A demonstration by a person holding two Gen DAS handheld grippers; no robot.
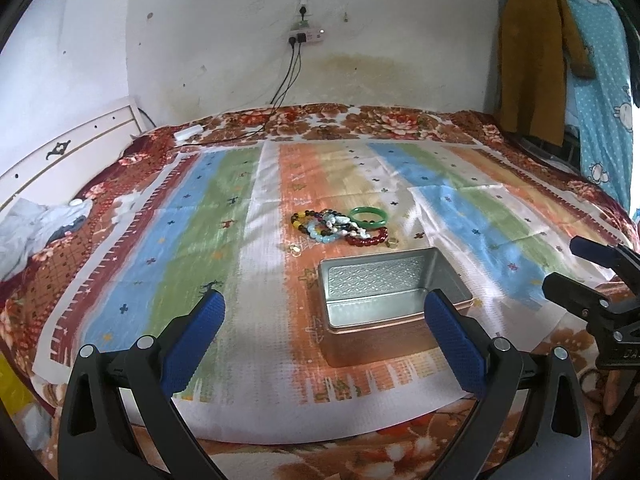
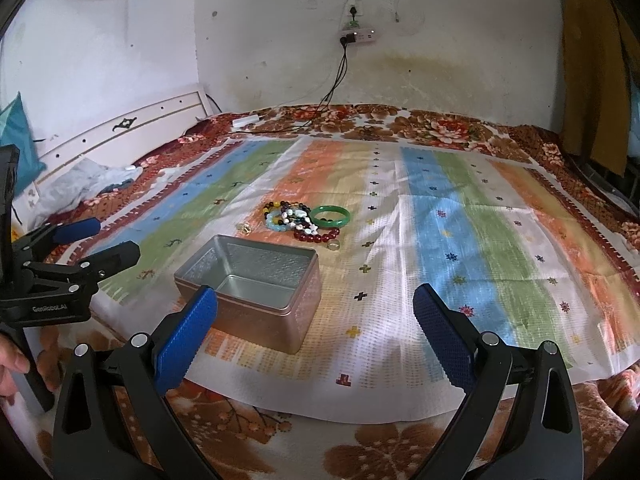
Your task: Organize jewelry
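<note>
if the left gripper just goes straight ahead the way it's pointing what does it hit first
Most likely the open metal tin: it lies just ahead between the spread fingers of the left gripper, toward its right finger. The bracelets sit beyond it. Height over the cloth is hard to judge, so it might pass above the rim.

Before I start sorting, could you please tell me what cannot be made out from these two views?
- Beaded bracelets: piled and overlapping in both views, so their count is unclear.
- Two small rings: too small to tell the type.
- Tin box: near inner wall hidden by its own rim; the left gripper finger covers a corner in the left wrist view.
- Right gripper: its body is cut off by the bottom edge.
</note>
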